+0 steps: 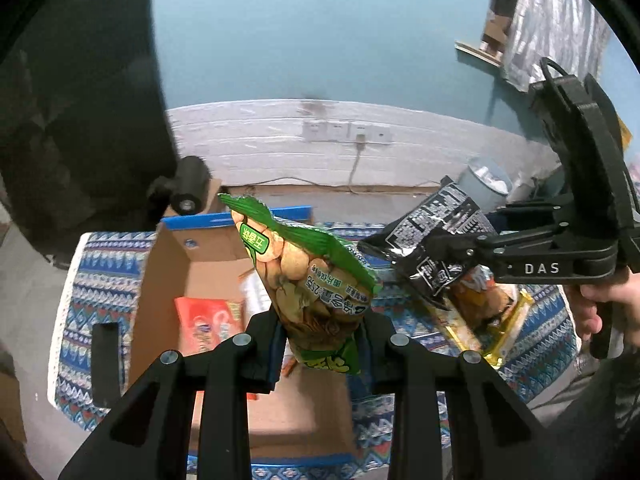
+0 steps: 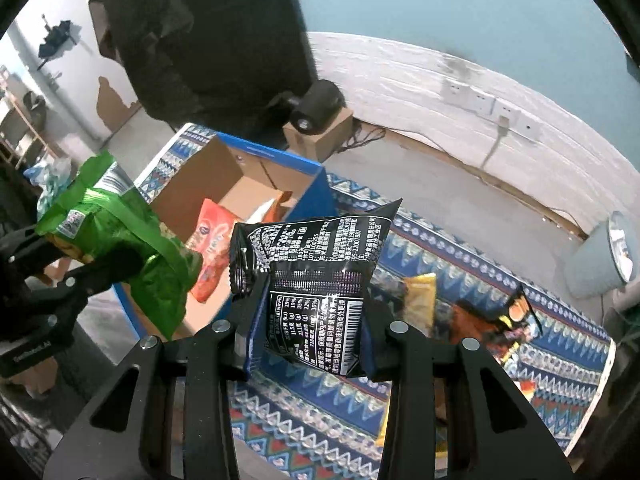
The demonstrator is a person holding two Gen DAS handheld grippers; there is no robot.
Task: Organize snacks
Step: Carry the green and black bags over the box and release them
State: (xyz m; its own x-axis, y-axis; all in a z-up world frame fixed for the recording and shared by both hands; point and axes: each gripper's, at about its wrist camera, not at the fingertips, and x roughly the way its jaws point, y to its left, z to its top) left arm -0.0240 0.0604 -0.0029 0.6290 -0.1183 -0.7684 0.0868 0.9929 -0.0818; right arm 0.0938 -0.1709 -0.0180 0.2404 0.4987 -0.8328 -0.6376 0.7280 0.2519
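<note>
My left gripper [image 1: 320, 344] is shut on a green snack bag [image 1: 308, 276] and holds it above the open cardboard box [image 1: 160, 280]. The green bag also shows in the right wrist view [image 2: 120, 248]. My right gripper [image 2: 316, 332] is shut on a black snack bag [image 2: 316, 276], held above the patterned cloth just right of the box [image 2: 224, 168]. In the left wrist view the right gripper [image 1: 448, 248] holds the black bag [image 1: 436, 232] to the right. A red-orange packet [image 1: 208, 324] lies inside the box, also visible in the right wrist view [image 2: 212, 244].
More snack packets lie on the blue patterned cloth [image 2: 460, 264]: a yellow one [image 2: 420, 296] and an orange-black one [image 2: 492, 320]. A grey bin [image 2: 600, 264] stands at the right. A black roller on a small box [image 2: 316, 108] sits behind the cardboard box.
</note>
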